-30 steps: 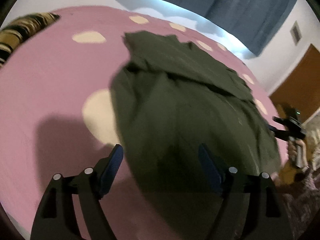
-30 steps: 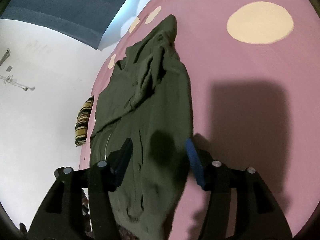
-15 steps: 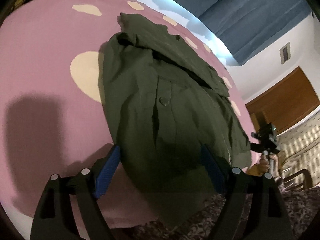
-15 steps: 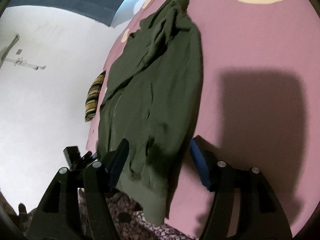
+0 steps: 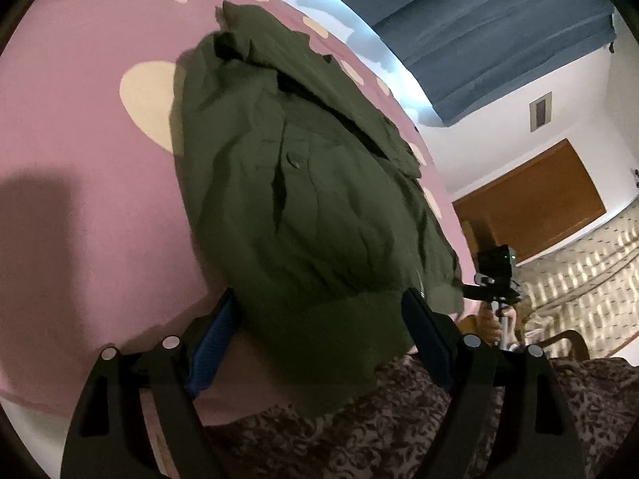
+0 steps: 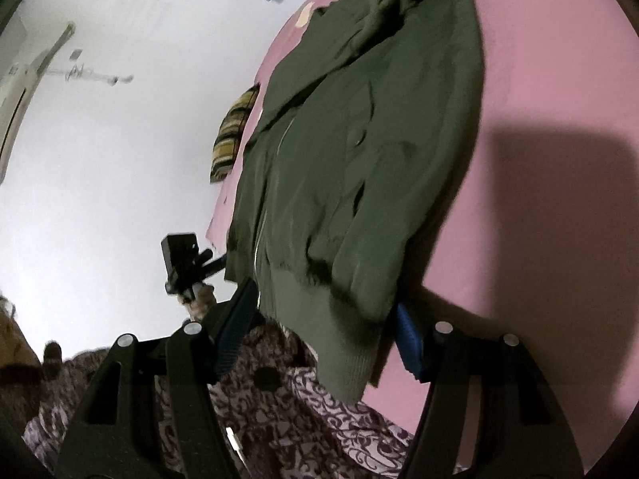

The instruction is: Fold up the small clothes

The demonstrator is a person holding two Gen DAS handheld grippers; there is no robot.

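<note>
An olive green jacket [image 5: 303, 207] lies spread on the pink bed sheet [image 5: 80, 151], its ribbed hem [image 5: 351, 335] hanging over the near edge. My left gripper [image 5: 319, 331] is open, one blue pad on each side of the hem, not pressing it. In the right wrist view the same jacket [image 6: 359, 139] runs away from me, and its hem corner [image 6: 343, 343] hangs between the jaws of my right gripper [image 6: 323, 331], which is open too. Each view shows the other gripper in a hand: the right gripper [image 5: 495, 275] and the left gripper [image 6: 183, 259].
The sheet carries cream dots [image 5: 147, 99]. A striped pillow [image 6: 231, 135] lies at the far end. Dark patterned fabric [image 5: 399, 419] lies below the bed edge. A blue curtain [image 5: 479, 20] and a brown door [image 5: 531, 195] stand beyond the bed.
Both grippers have drawn back to the near bed edge and tilted. The jacket's hem, earlier ahead of the fingers, now lies between both pairs of jaws.
</note>
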